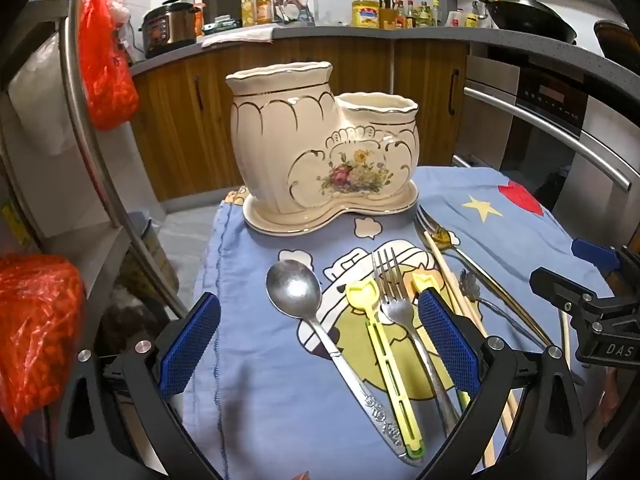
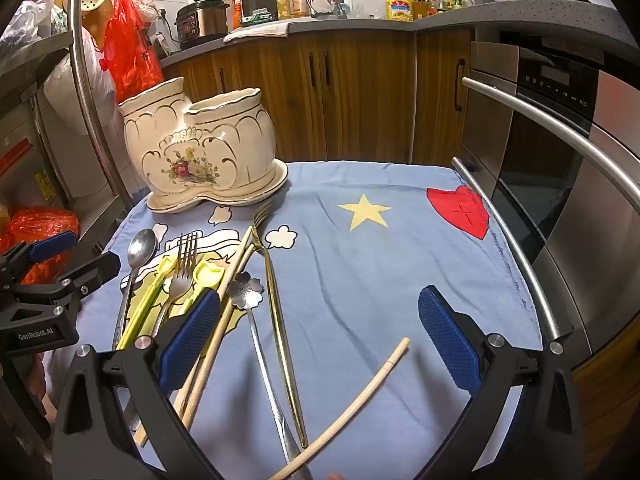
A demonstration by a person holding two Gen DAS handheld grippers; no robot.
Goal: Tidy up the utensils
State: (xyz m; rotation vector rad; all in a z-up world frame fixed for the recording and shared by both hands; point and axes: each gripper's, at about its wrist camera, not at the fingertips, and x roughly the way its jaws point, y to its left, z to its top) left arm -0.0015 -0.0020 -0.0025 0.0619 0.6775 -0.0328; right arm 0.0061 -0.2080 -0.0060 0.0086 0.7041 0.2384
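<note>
A cream ceramic two-pot utensil holder (image 1: 320,148) (image 2: 200,156) stands empty at the far side of a blue cartoon cloth (image 1: 280,400) (image 2: 360,280). On the cloth lie a steel spoon (image 1: 294,292) (image 2: 140,248), a steel fork (image 1: 394,300) (image 2: 182,272), yellow plastic chopsticks (image 1: 384,352) (image 2: 148,300), wooden chopsticks (image 2: 216,340), a flower-headed spoon (image 2: 245,294), a gold fork (image 2: 276,292) and one loose wooden chopstick (image 2: 360,400). My left gripper (image 1: 320,344) is open over the spoon, fork and yellow chopsticks. My right gripper (image 2: 320,344) is open over the gold fork and flower spoon.
Red plastic bags (image 1: 108,60) hang on a metal rack (image 1: 80,120) at the left. An oven with a bar handle (image 2: 552,128) stands close on the right. Wooden cabinets (image 2: 360,92) and a cluttered counter (image 1: 360,34) are behind.
</note>
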